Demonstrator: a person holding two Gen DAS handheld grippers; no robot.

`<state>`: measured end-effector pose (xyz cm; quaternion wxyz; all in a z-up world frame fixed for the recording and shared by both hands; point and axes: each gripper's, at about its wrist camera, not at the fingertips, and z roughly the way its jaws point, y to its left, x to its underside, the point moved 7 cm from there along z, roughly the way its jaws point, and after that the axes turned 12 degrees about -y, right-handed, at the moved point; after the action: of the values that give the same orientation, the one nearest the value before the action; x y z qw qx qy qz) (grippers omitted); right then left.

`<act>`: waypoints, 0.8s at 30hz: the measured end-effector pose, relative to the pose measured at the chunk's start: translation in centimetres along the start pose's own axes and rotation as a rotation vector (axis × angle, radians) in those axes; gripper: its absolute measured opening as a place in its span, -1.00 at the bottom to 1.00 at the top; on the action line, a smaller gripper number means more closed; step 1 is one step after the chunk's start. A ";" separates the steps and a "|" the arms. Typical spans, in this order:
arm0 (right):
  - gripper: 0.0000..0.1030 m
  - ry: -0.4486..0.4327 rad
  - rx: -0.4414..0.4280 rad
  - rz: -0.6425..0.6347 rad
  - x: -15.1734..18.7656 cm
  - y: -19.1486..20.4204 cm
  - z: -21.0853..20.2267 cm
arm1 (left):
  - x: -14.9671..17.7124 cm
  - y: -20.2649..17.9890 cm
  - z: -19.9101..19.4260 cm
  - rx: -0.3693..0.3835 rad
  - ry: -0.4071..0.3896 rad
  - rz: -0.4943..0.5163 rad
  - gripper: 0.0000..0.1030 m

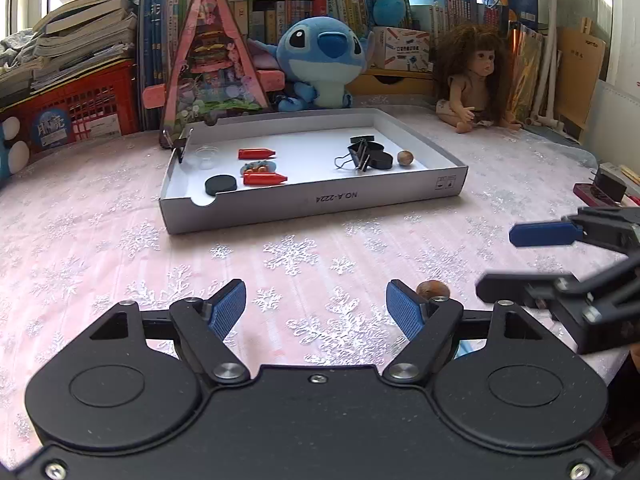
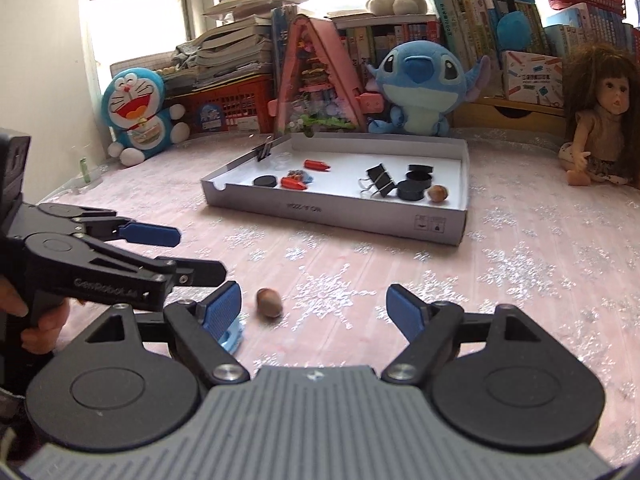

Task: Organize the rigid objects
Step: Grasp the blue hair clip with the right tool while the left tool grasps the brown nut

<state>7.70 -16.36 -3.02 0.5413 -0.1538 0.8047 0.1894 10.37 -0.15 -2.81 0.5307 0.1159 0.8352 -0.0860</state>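
Observation:
A white cardboard tray lies on the table. It holds two red crayon-like pieces, black round caps, black binder clips and a hazelnut. A second hazelnut lies loose on the cloth between my two grippers. A light blue piece shows under my right gripper's left finger. My left gripper is open and empty. My right gripper is open and empty.
Plush toys, a doll, a pink triangular toy house, red crates and stacked books line the back. Small items lie at the right edge. The cloth is pink with snowflakes.

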 end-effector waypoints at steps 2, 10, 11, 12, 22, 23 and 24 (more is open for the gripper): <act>0.67 0.013 -0.050 0.006 0.5 1.0 -0.3 | 0.2 0.3 0.0 -0.010 0.006 -0.007 0.47; -0.08 0.082 -0.141 -0.021 2.5 3.8 0.1 | 0.4 0.5 0.1 -0.003 0.005 -0.035 0.45; -0.19 0.084 -0.144 -0.023 2.6 4.0 0.2 | 0.3 0.3 0.0 0.006 0.001 -0.040 0.41; -0.32 0.079 -0.143 -0.028 2.7 4.1 0.1 | 0.3 0.2 0.0 0.015 -0.001 -0.046 0.37; -0.64 0.055 0.016 -0.034 2.4 1.1 -0.6 | 0.1 -1.5 -0.4 0.102 -0.025 -0.073 -0.03; -0.63 0.051 0.029 -0.041 2.3 0.7 -0.8 | 0.1 -1.8 -0.3 0.108 -0.026 -0.065 -0.03; -0.63 0.050 0.043 -0.050 2.3 0.4 -1.0 | 0.1 -2.3 -0.3 0.113 -0.027 -0.057 -0.03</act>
<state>5.88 -16.59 -4.77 0.5287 -0.1669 0.8177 0.1547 9.44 -2.24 -2.72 0.5320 0.1207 0.8246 -0.1497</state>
